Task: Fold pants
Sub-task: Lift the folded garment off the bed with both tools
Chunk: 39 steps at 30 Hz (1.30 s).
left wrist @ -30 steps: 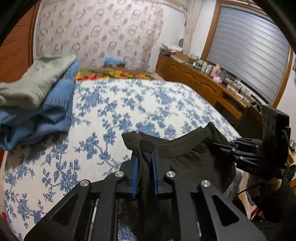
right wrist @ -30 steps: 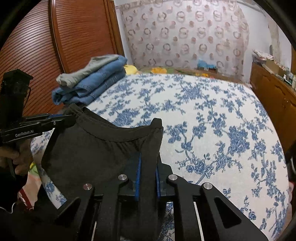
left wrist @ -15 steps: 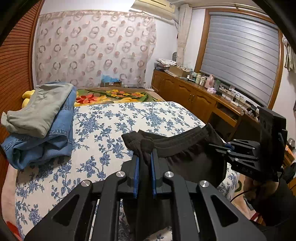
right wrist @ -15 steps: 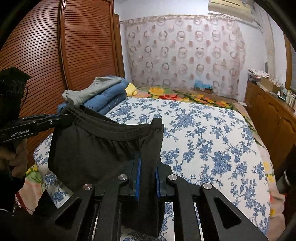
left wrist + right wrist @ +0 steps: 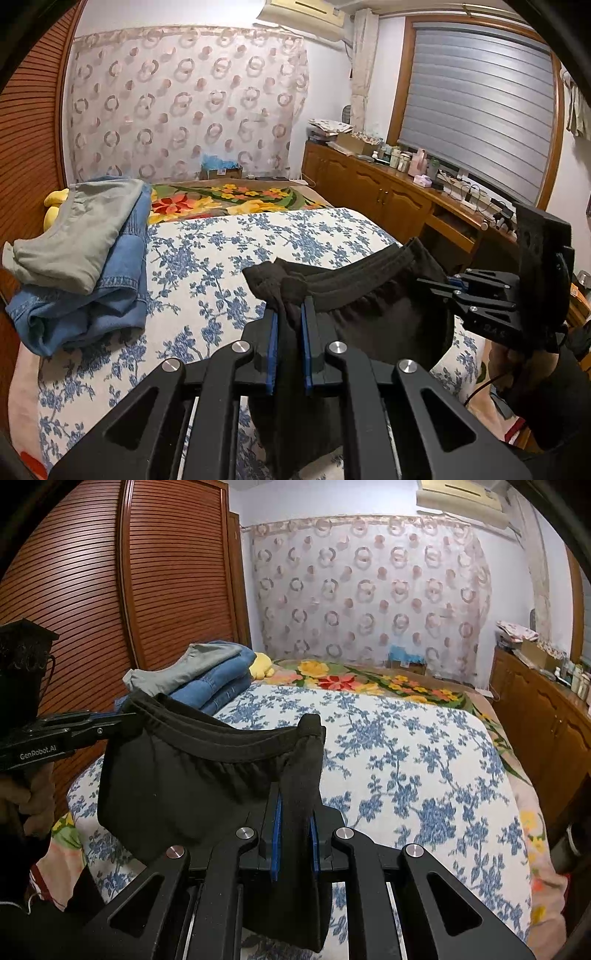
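Observation:
Black pants [image 5: 369, 306] with an elastic waistband hang in the air above the near end of the bed, stretched between both grippers. My left gripper [image 5: 288, 314] is shut on one end of the waistband. My right gripper [image 5: 295, 808] is shut on the other end of the pants [image 5: 192, 775]. Each gripper shows in the other's view: the right gripper [image 5: 447, 286] at the right, the left gripper [image 5: 122, 720] at the left. The legs hang down below the grippers, out of sight.
The bed [image 5: 229, 251] has a blue-flowered white cover. A stack of folded jeans and grey pants [image 5: 81, 251] lies at its far left, also in the right wrist view [image 5: 207, 675]. A wooden wardrobe [image 5: 110, 590] stands left; a cluttered wooden counter [image 5: 406, 184] runs along the right.
Both grippers have lifted the pants higher and tilted up, so the far wall and curtain now fill more of the views. The grips have not changed.

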{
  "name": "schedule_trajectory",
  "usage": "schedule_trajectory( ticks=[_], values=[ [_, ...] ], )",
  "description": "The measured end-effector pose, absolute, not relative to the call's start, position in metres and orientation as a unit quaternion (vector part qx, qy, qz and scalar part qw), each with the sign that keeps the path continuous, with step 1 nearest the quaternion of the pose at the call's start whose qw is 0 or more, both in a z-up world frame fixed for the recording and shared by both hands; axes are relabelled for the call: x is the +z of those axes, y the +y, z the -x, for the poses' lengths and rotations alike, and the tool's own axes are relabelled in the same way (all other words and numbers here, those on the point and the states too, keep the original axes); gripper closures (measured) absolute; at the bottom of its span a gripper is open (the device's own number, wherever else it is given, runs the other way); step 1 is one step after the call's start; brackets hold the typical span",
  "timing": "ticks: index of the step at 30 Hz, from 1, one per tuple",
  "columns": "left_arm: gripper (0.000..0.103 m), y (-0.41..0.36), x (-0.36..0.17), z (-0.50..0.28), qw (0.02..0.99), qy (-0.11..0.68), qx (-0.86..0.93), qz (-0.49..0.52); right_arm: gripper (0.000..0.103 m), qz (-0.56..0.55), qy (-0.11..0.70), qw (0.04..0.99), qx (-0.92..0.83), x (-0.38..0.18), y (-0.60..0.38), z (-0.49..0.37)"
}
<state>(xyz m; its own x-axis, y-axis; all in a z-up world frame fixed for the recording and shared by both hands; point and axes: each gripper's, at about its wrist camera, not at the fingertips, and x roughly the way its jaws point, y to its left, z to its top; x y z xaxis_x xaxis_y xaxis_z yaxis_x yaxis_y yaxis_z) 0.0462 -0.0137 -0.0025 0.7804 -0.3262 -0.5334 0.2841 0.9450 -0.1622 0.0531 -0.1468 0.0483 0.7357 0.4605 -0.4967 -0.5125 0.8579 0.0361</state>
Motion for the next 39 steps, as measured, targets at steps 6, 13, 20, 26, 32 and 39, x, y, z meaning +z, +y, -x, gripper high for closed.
schedule_trajectory(
  ticks=[6,13,20,26,32,39],
  values=[
    [0.091,-0.007,0.001,-0.06,0.944,0.287,-0.156,0.036,0.091,0.06,0.249,0.929,0.268,0.053,-0.141,-0.072],
    [0.091,0.0,0.01,-0.071,0.949,0.277,-0.149,0.035,0.091,0.066,0.24,0.928,0.277,0.064,-0.136,-0.098],
    [0.091,0.012,0.02,-0.083,0.953,0.265,-0.14,0.033,0.091,0.082,0.222,0.927,0.29,0.078,-0.123,-0.12],
    [0.091,0.025,0.026,-0.091,0.957,0.258,-0.127,0.035,0.091,0.098,0.207,0.925,0.304,0.084,-0.112,-0.137],
    [0.091,0.044,0.033,-0.094,0.961,0.248,-0.112,0.041,0.091,0.117,0.196,0.921,0.317,0.09,-0.098,-0.157],
    [0.091,0.062,0.045,-0.099,0.966,0.234,-0.097,0.046,0.091,0.128,0.18,0.916,0.334,0.097,-0.087,-0.175]
  ],
)
